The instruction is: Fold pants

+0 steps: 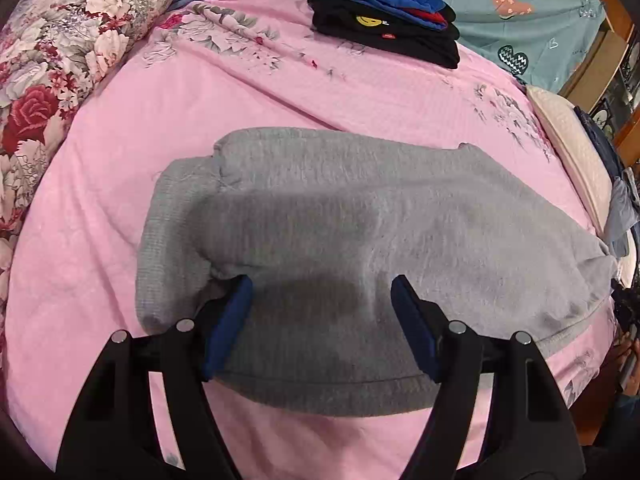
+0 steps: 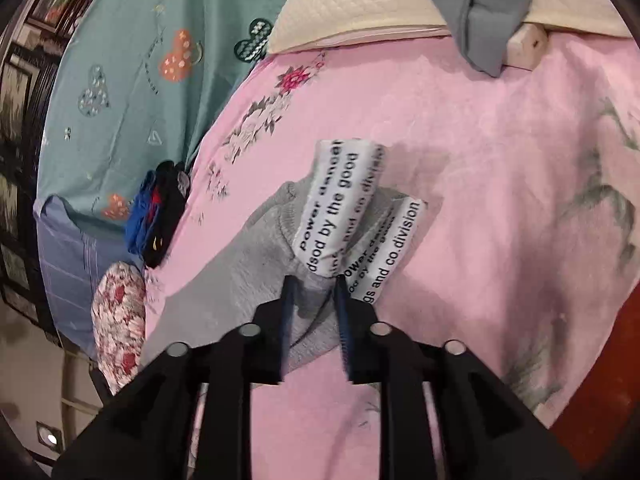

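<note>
Grey sweatpants [image 1: 340, 240] lie folded in a compact bundle on the pink bedspread [image 1: 360, 96]. My left gripper [image 1: 322, 284] hovers over their near edge, open, its blue pads [image 1: 228, 320] spread wide with nothing between them. In the right wrist view the same pants [image 2: 248, 272] run off to the left. My right gripper [image 2: 315, 282] is shut on a bunch of grey fabric at the pants' end. Two white printed straps [image 2: 340, 196] stick out past the fingertips.
A stack of folded black and blue clothes [image 1: 384, 12] sits at the far side, on the edge of a teal sheet [image 1: 532, 12]. A floral pillow [image 1: 52, 68] lies left. A cream pillow [image 2: 360, 4] and a grey garment [image 2: 484, 12] lie beyond the right gripper.
</note>
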{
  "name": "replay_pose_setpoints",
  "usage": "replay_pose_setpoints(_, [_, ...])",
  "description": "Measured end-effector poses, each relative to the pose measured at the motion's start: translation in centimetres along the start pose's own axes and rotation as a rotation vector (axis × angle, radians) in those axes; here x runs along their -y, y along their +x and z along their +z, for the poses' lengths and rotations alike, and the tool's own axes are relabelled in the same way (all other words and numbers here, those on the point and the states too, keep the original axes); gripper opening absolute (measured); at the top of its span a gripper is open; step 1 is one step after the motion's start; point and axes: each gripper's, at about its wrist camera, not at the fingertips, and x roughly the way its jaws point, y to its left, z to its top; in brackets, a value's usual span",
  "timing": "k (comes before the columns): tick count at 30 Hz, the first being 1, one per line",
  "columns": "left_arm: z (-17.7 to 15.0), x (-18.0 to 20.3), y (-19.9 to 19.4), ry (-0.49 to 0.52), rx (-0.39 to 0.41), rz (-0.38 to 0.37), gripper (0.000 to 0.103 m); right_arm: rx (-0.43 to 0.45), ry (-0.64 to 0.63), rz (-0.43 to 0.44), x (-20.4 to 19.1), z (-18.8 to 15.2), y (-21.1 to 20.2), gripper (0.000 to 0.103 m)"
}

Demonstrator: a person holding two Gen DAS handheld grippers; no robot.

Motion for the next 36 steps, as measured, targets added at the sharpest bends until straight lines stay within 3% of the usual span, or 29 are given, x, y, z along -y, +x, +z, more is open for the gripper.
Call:
replay_pose_setpoints(2, [0.1,-0.1,-0.3,-0.003,0.006,0.055,0.074,0.028,0.0,-0.026,-0.3,-0.1,-1.4,0.054])
replay_pose_setpoints(4, [0.2,-0.7,-0.6,-0.03,0.006,0.041,0.074,0.006,-0.029,-0.038,-0.7,-0.2,-1.9,0.055])
replay_pose_setpoints(8, [0.1,0.0,-0.4,-0.02,0.017,0.092,0.074,-0.087,-0.055,-0.109,-0.6,0.6,0.2,0.058])
replay_pose_setpoints(11, [-0.3,1.4,0.0,0.026,0.027,0.155,0.079,-0.108,-0.078,-0.089,-1.1,1.6,2.4,0.057])
replay_pose_setpoints(14, [-0.7,1.9,0.1,0.051,0.033,0.2,0.079,-0.074,-0.122,-0.039,-1.9,2.4,2.8,0.023])
replay_pose_setpoints(15, [-0.6,1.8,0.0,0.044,0.037,0.199,0.079,-0.045,-0.121,0.025,-2.0,3.0,1.8,0.019])
replay_pose_setpoints(19, [-0.7,1.7,-0.9,0.02,0.071,0.173,0.079,0.045,-0.211,0.122,-3.9,3.1,-2.2,0.016])
replay_pose_setpoints(22, [-1.4,1.8,-0.2,0.044,0.069,0.195,0.079,0.026,-0.195,0.053,-2.0,1.8,-1.7,0.017])
replay_pose_setpoints(25, [-2.0,2.2,-0.5,0.073,0.088,0.216,0.079,-0.05,-0.106,-0.034,1.4,0.6,0.5,0.028])
replay_pose_setpoints(27, [-2.0,2.4,-1.2,0.07,0.1,0.192,0.081,-0.023,-0.073,0.03,1.4,0.9,-0.2,0.058])
replay_pose_setpoints(29, [-1.9,2.8,-2.6,0.056,0.132,0.132,0.088,-0.036,-0.06,0.053,0.8,1.2,-0.2,0.065])
replay_pose_setpoints(31, [-2.0,3.9,-3.7,0.06,0.179,0.07,0.089,-0.043,-0.11,-0.003,-0.2,1.1,0.5,0.065])
replay_pose_setpoints(33, [-2.1,5.5,-4.1,0.087,0.206,0.006,0.091,-0.046,-0.16,-0.025,-0.9,0.7,1.3,0.056])
replay_pose_setpoints(34, [-2.3,6.7,-4.0,0.117,0.209,-0.032,0.093,-0.032,-0.187,-0.053,-1.1,0.5,1.5,0.048])
replay_pose_setpoints(35, [-2.6,8.0,-3.4,0.152,0.2,-0.049,0.093,-0.028,-0.206,-0.062,-1.1,0.5,1.7,0.033])
replay_pose_setpoints(36, [-2.8,8.9,-2.8,0.181,0.182,-0.048,0.093,-0.03,-0.192,-0.054,-0.6,0.6,1.8,0.027])
